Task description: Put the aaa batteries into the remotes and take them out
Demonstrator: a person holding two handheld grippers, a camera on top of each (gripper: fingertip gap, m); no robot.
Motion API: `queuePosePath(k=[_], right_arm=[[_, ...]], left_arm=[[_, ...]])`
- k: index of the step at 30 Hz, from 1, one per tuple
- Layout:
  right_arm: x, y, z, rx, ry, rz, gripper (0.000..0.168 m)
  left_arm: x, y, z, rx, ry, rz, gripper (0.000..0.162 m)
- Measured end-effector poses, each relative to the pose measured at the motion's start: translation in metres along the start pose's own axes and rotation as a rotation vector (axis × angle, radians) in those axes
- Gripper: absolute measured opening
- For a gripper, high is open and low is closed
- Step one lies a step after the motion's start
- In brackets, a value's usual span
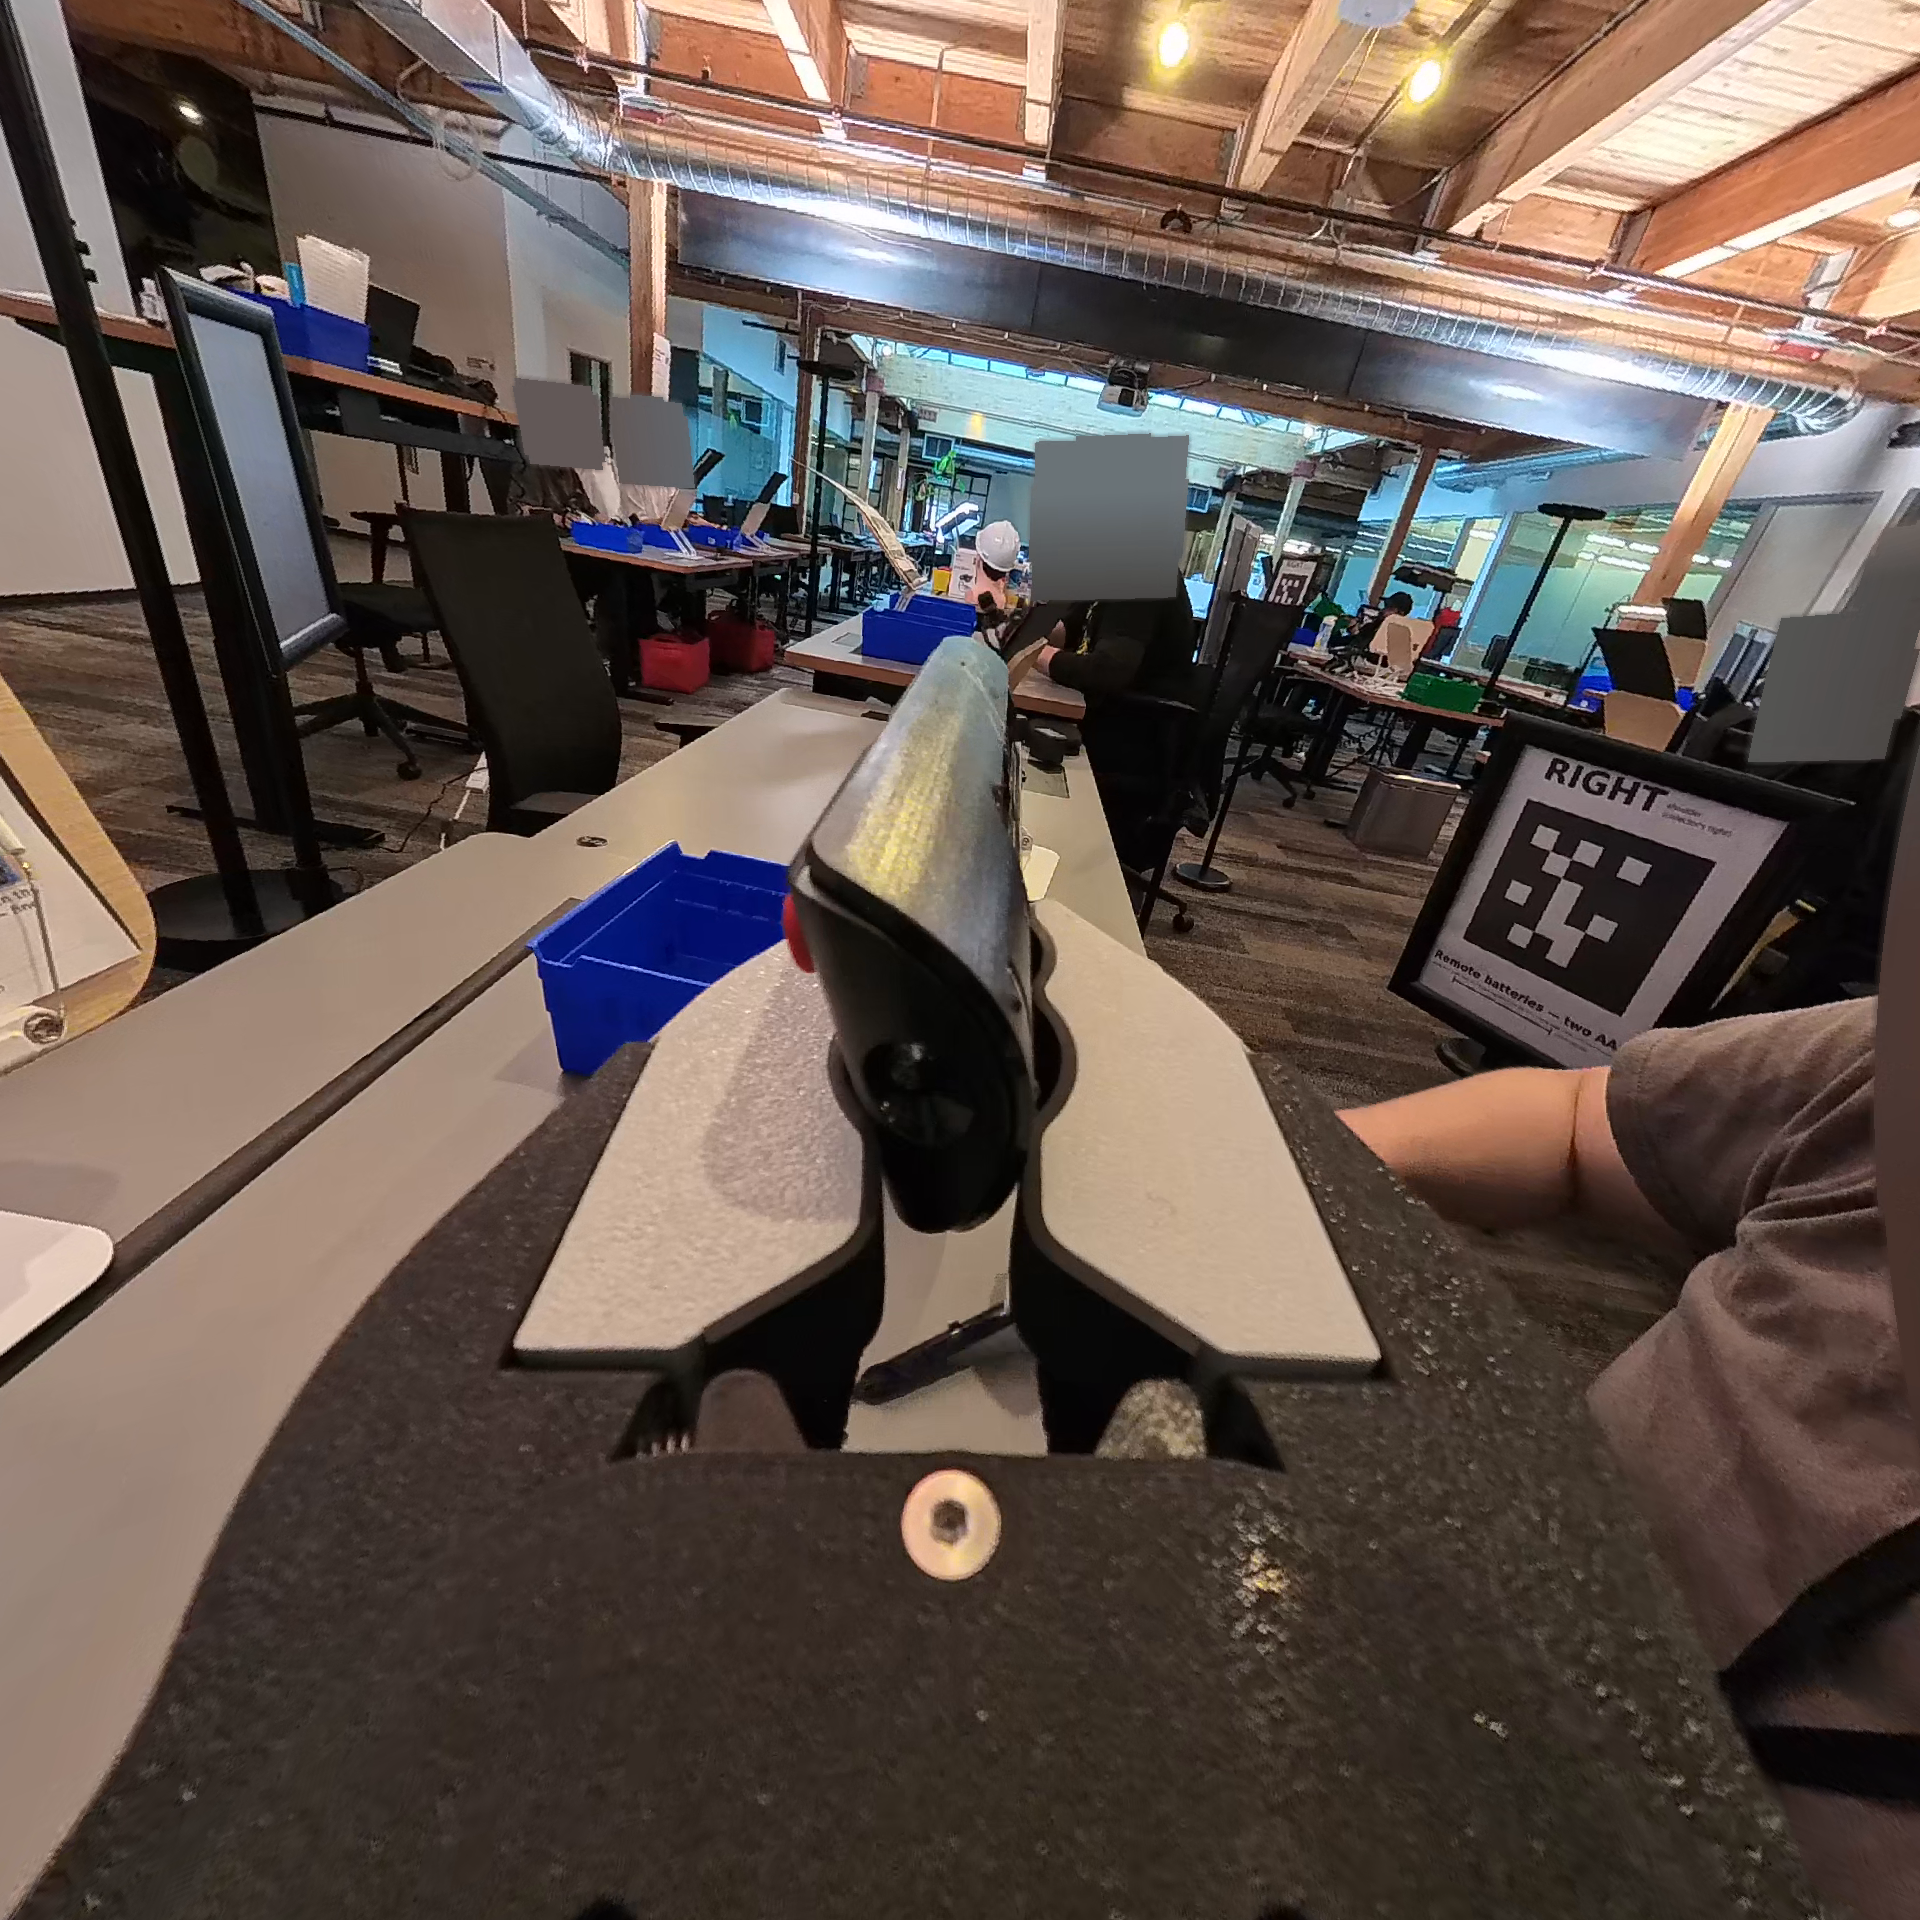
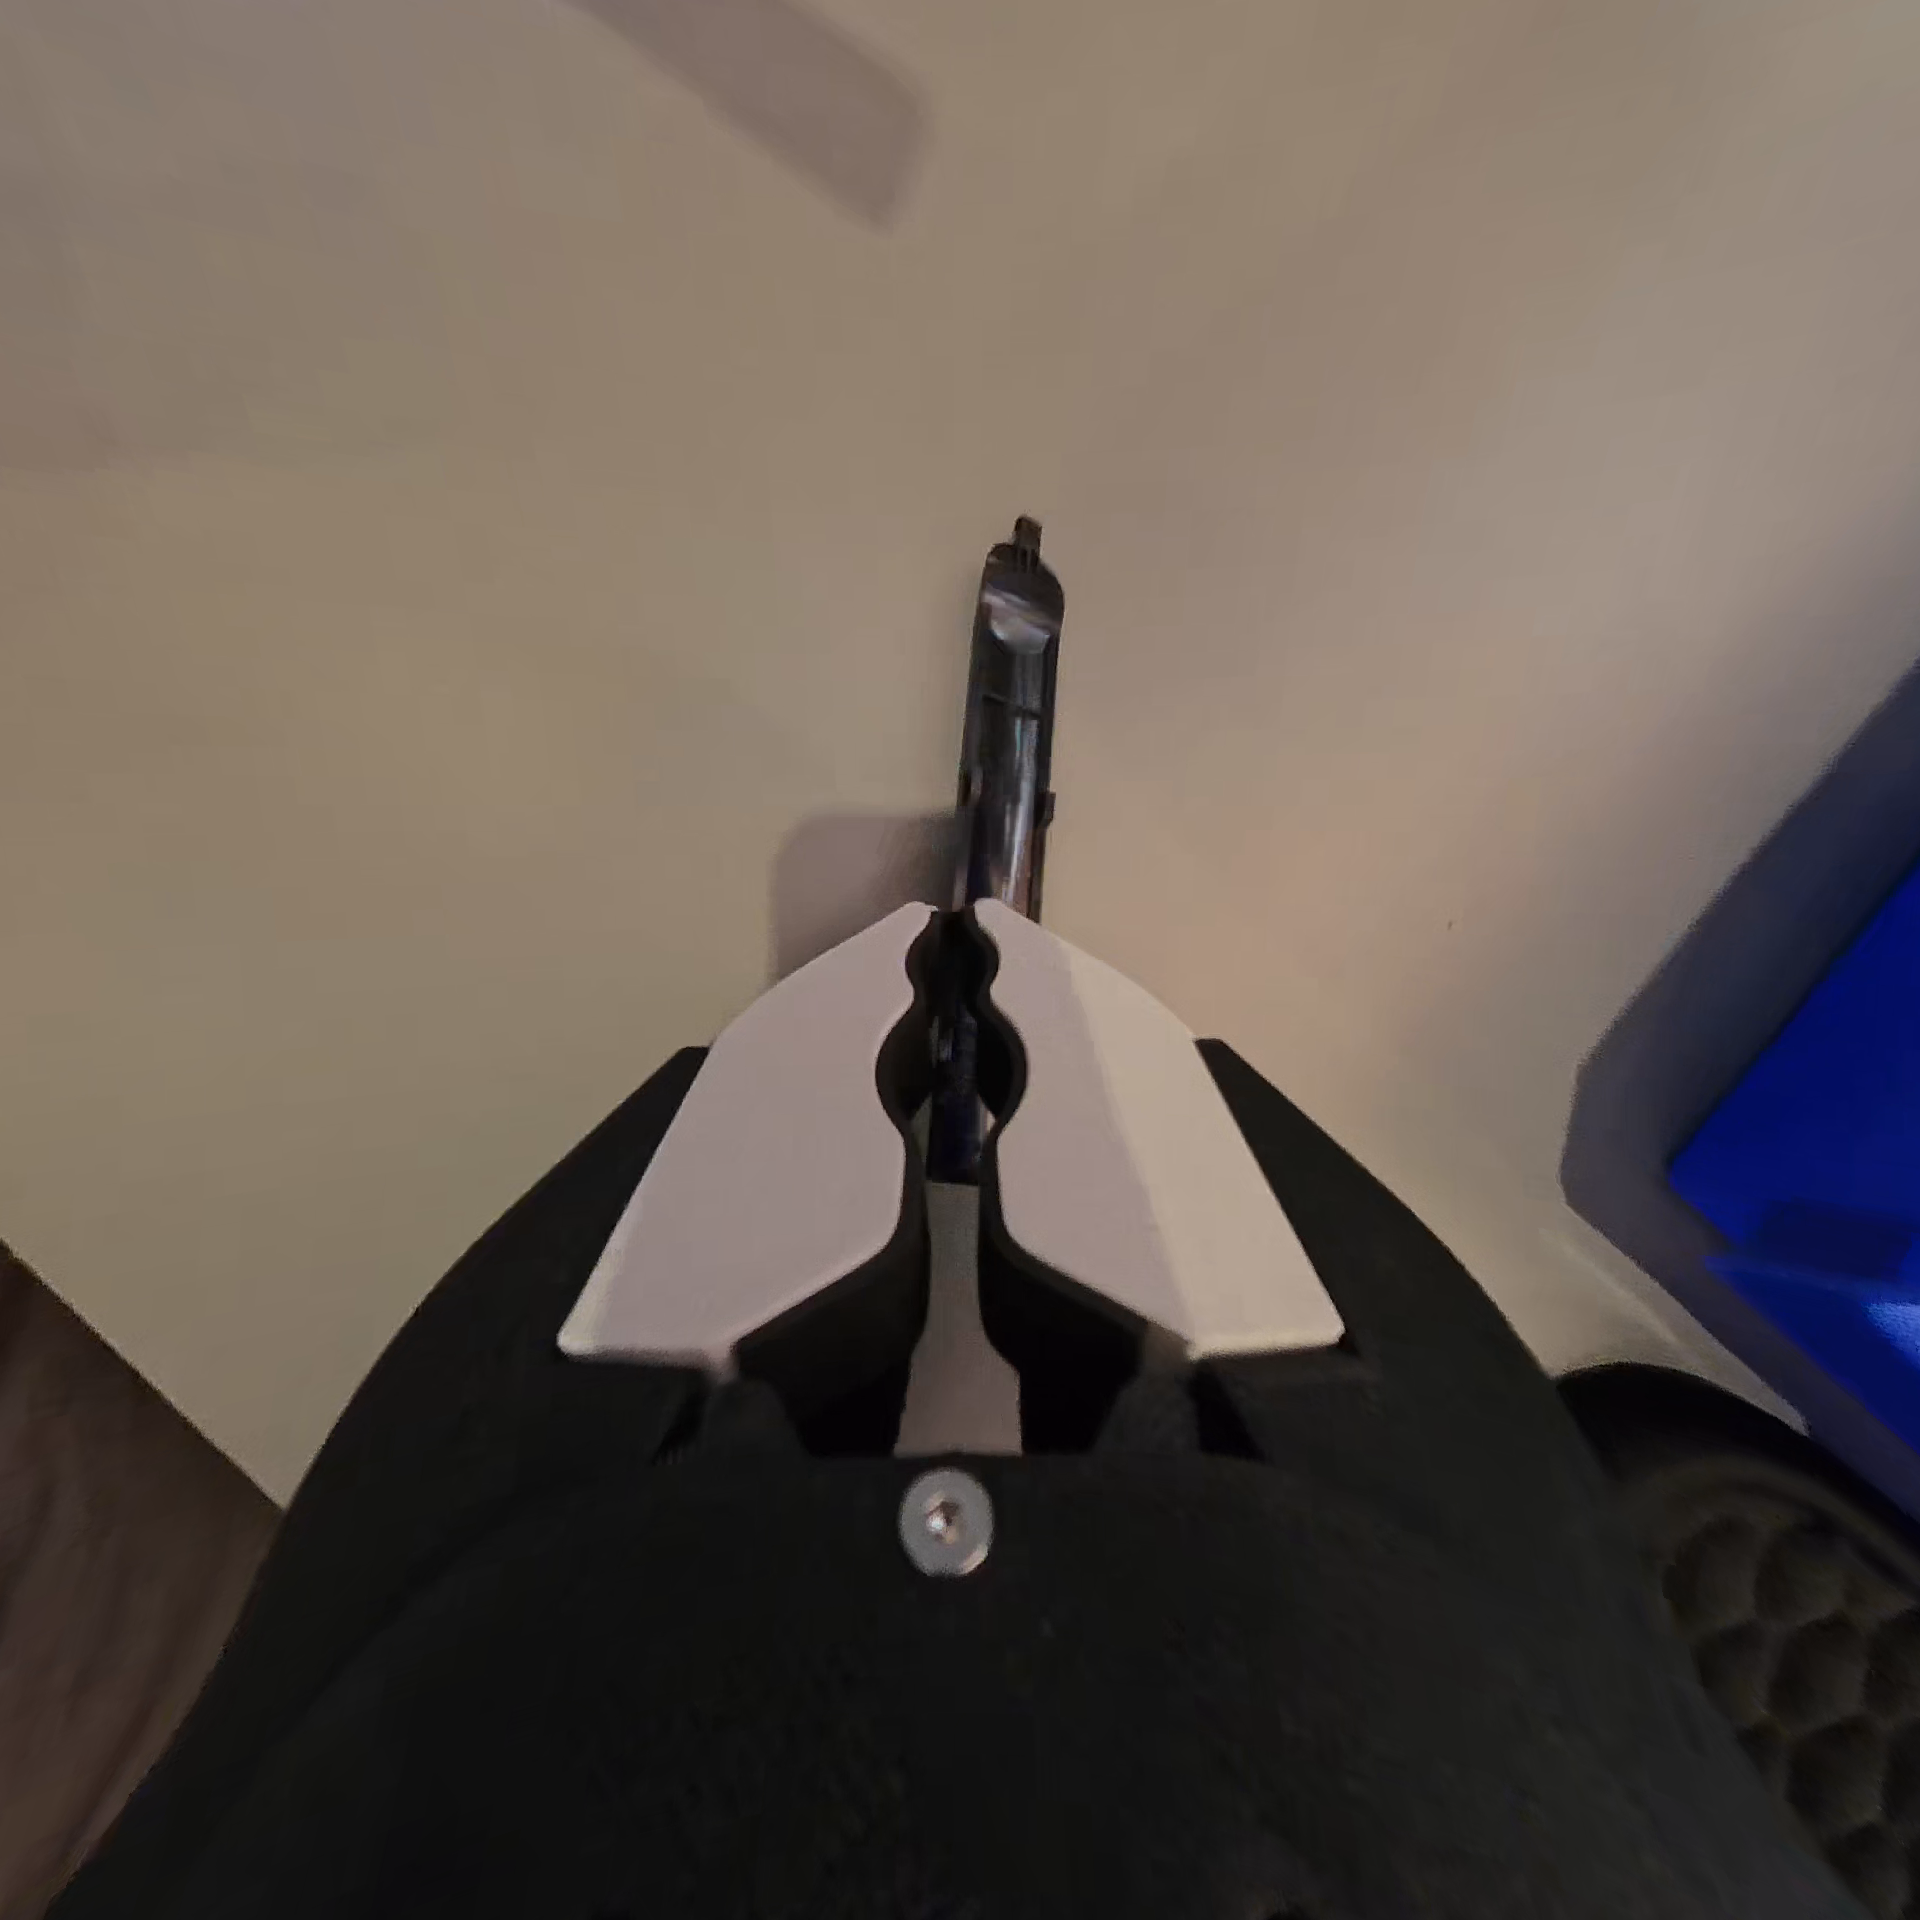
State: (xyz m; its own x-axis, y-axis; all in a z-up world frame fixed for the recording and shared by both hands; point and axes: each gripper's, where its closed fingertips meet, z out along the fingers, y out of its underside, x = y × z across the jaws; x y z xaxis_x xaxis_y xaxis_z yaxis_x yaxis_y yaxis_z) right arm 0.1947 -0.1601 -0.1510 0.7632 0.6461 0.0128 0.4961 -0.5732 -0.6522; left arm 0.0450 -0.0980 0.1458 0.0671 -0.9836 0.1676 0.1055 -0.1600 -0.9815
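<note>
My left gripper is shut on a black remote. The remote is held on edge above the grey table and points away from me. A red button shows on its left side. My right gripper is shut on a thin black battery cover. The cover is seen edge-on and sticks out forward over the pale tabletop, with a small clip at its far end. No batteries show in either view.
An open blue bin stands on the table to the left of the remote; it also shows at the right edge of the right wrist view. A framed sign stands at the right. A person's arm reaches in beside it.
</note>
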Motion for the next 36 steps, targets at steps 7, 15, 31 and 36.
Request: queuePosePath(k=[7, 15, 31, 36], right_arm=[[0.006, -0.050, -0.002, 0.106, -0.345, 0.397, 0.004], [-0.018, -0.106, 0.047, 0.063, -0.803, 0.977, 0.004], [0.019, -0.095, 0.085, 0.052, -0.525, 0.597, 0.015], [0.007, -0.107, 0.068, 0.170, -0.342, 0.092, 0.028]], left_arm=[[0.001, -0.002, -0.001, 0.006, -0.003, 0.005, 0.023], [0.004, -0.003, -0.001, 0.010, 0.002, 0.007, 0.023], [0.015, -0.005, 0.000, 0.008, 0.045, 0.017, 0.023], [0.012, -0.007, -0.003, 0.016, 0.036, 0.017, 0.023]])
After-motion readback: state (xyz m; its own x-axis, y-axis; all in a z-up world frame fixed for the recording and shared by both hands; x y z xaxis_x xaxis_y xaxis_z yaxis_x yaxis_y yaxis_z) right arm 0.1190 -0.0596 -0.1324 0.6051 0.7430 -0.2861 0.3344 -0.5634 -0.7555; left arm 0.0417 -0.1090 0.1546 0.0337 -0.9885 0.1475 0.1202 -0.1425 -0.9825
